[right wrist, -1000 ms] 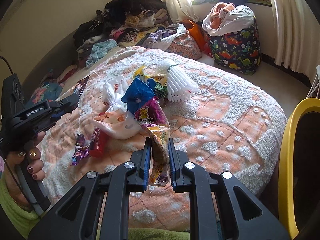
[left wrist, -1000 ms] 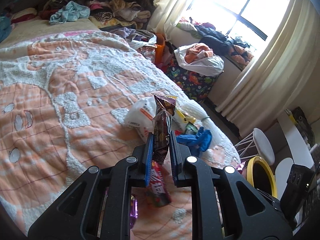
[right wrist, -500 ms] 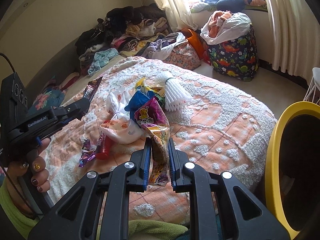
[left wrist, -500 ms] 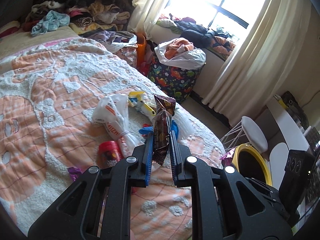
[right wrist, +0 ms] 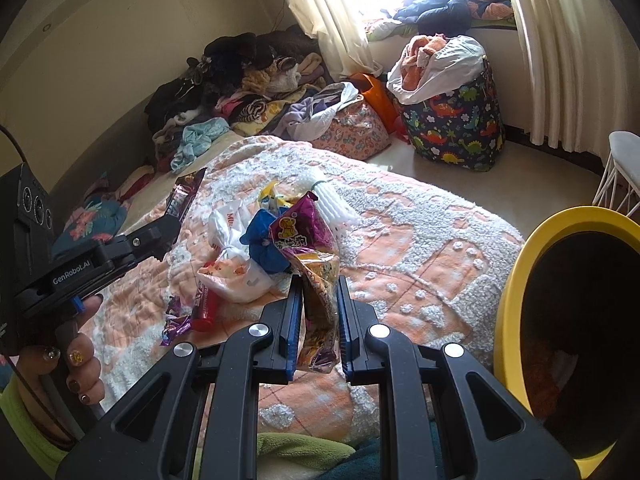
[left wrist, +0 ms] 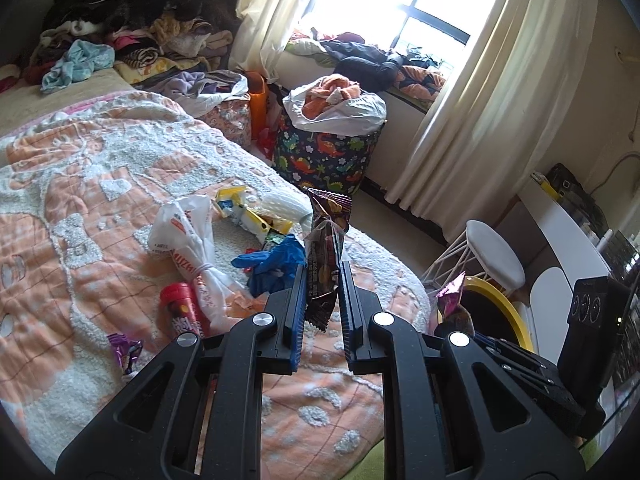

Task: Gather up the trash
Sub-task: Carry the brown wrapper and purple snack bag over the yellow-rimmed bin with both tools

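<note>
A peach-and-white tufted bedspread (left wrist: 80, 184) covers the bed. On it, near its foot end, sits a cluster of litter: a knotted white plastic bag (left wrist: 188, 236) left, a crumpled blue glove (left wrist: 276, 264) right of it, a yellow-and-white wrapper (left wrist: 244, 212) behind both, a bundle of white plastic straws (right wrist: 332, 200) furthest back. A red cylindrical can (left wrist: 182, 312) lies in front of the bag, a small purple foil wrapper (left wrist: 124, 350) nearer still. Beyond the bed, on the floor, stands a dinosaur-print fabric hamper (right wrist: 456, 124) under the window sill. A yellow-rimmed round bin (right wrist: 516, 280) stands right of the bed's foot; a white stool (left wrist: 494, 258) is behind it. A heap of clothes (right wrist: 240, 80) lies at the bed's far end.
</note>
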`<state>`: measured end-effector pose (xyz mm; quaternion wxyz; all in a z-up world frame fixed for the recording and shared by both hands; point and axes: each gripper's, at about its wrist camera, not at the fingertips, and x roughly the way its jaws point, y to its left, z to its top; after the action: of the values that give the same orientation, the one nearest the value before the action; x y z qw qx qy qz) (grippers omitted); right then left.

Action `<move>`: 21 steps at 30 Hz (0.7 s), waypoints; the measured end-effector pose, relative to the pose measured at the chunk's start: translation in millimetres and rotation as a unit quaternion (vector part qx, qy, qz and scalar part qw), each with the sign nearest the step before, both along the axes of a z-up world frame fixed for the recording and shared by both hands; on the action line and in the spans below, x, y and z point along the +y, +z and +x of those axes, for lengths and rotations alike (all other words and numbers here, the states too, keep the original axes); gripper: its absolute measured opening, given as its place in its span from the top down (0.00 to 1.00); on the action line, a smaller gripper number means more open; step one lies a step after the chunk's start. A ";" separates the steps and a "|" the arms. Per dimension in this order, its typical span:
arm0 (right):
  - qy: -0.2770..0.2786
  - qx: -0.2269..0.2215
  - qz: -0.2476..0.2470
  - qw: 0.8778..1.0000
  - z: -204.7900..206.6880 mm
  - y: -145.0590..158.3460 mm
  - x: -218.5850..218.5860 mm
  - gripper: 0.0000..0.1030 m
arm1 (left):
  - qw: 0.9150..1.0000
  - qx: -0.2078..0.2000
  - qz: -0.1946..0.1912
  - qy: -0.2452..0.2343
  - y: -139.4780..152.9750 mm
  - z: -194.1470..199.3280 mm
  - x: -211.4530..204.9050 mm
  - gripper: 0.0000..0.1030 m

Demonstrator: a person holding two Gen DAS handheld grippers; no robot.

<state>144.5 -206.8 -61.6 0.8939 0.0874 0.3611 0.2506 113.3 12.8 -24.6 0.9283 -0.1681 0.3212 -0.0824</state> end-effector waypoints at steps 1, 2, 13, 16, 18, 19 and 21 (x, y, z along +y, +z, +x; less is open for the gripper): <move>-0.002 -0.001 0.001 1.000 -0.5 0.8 -1.8 0.85 | 1.000 0.000 0.001 -0.002 0.6 -0.5 -1.6 0.90; -0.005 -0.002 0.002 1.000 -0.6 2.0 -4.2 0.85 | 1.000 -0.001 0.001 -0.004 1.3 -0.5 -3.9 0.90; -0.036 -0.008 0.015 0.999 -3.8 12.0 -33.6 0.85 | 1.000 -0.003 0.010 -0.029 4.0 -1.7 -25.0 0.90; -0.046 -0.008 0.017 0.999 -3.9 13.5 -42.6 0.85 | 0.999 -0.003 0.012 -0.036 4.5 -1.9 -31.4 0.90; -0.051 -0.008 0.017 0.999 -3.2 14.1 -47.7 0.85 | 0.999 -0.003 0.014 -0.040 5.4 -2.1 -35.9 0.90; -0.054 -0.008 0.017 0.998 -2.7 14.5 -50.0 0.85 | 0.999 -0.003 0.015 -0.042 5.7 -2.3 -38.1 0.90; -0.060 -0.008 0.018 0.998 -3.0 14.9 -55.0 0.85 | 0.999 -0.004 0.017 -0.046 6.7 -2.3 -42.3 0.90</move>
<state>141.6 -261.8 -46.7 0.9083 0.1227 0.3441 0.2038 111.0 -29.5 -17.9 0.9275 -0.1370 0.3262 -0.1205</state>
